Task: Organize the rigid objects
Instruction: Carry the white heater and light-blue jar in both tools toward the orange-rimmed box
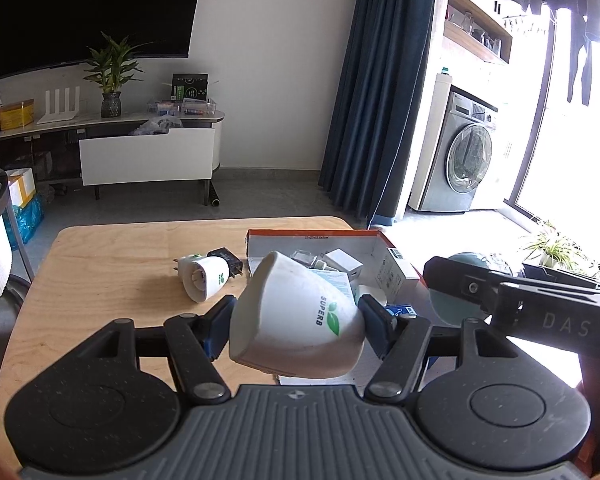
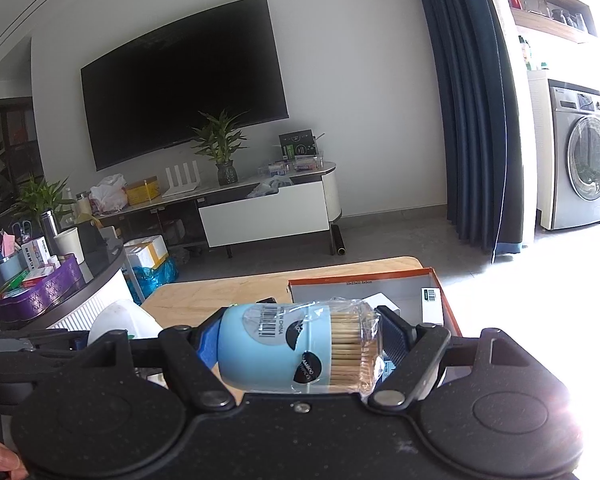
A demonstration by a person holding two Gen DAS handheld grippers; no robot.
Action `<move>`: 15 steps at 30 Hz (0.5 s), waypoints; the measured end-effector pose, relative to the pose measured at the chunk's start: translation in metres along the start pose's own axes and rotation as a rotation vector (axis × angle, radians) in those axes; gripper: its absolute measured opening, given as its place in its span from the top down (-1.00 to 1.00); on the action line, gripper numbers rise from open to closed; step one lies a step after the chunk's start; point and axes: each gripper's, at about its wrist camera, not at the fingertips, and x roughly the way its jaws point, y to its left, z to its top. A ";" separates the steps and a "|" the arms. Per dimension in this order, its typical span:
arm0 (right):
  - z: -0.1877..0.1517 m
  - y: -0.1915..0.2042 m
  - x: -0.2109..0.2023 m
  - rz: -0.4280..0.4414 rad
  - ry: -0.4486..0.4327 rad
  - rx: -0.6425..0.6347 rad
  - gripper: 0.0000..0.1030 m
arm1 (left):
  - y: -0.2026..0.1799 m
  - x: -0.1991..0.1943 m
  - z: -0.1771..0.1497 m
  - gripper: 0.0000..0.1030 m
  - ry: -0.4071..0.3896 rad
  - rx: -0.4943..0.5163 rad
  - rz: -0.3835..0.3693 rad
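My left gripper [image 1: 298, 326] is shut on a white plug-in device [image 1: 296, 320] with a green "SUPERB" leaf logo, held tilted above the wooden table [image 1: 108, 280]. A second white device of the same kind [image 1: 202, 278] lies on the table beside a black charger [image 1: 228, 260]. An orange-rimmed cardboard box [image 1: 320, 236] holding several small white boxes sits just beyond. My right gripper [image 2: 300, 344] is shut on a light-blue toothpick jar [image 2: 296, 346] lying sideways, its clear end showing the toothpicks. That jar and the right gripper also appear at the right of the left wrist view.
The box [image 2: 440, 292] sits at the table's right far corner. A round side table [image 2: 60, 288] crowded with items stands to the left. Beyond are a TV cabinet [image 1: 148, 156], a blue curtain [image 1: 380, 100] and a washing machine [image 1: 460, 152]. A thumb [image 2: 0, 460] shows at the lower left.
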 end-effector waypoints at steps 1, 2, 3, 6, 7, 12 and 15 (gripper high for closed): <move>0.000 -0.001 0.000 -0.003 -0.001 0.002 -0.77 | -0.001 0.000 0.000 -0.30 -0.001 0.002 -0.002; 0.000 -0.002 -0.001 -0.004 -0.003 0.004 -0.77 | -0.003 0.001 0.001 -0.30 -0.001 0.004 -0.004; 0.001 -0.003 -0.002 -0.008 -0.005 0.007 -0.77 | -0.004 0.002 0.001 -0.30 -0.002 0.006 -0.006; 0.002 -0.007 -0.004 -0.015 -0.011 0.011 -0.77 | -0.007 0.003 0.002 -0.30 -0.004 0.010 -0.012; 0.002 -0.008 -0.004 -0.017 -0.014 0.012 -0.77 | -0.008 0.004 0.002 -0.30 -0.004 0.012 -0.015; 0.003 -0.013 -0.007 -0.029 -0.020 0.019 -0.77 | -0.012 0.005 0.003 -0.30 -0.003 0.017 -0.023; 0.003 -0.017 -0.007 -0.033 -0.024 0.023 -0.77 | -0.014 0.007 0.004 -0.30 -0.003 0.020 -0.027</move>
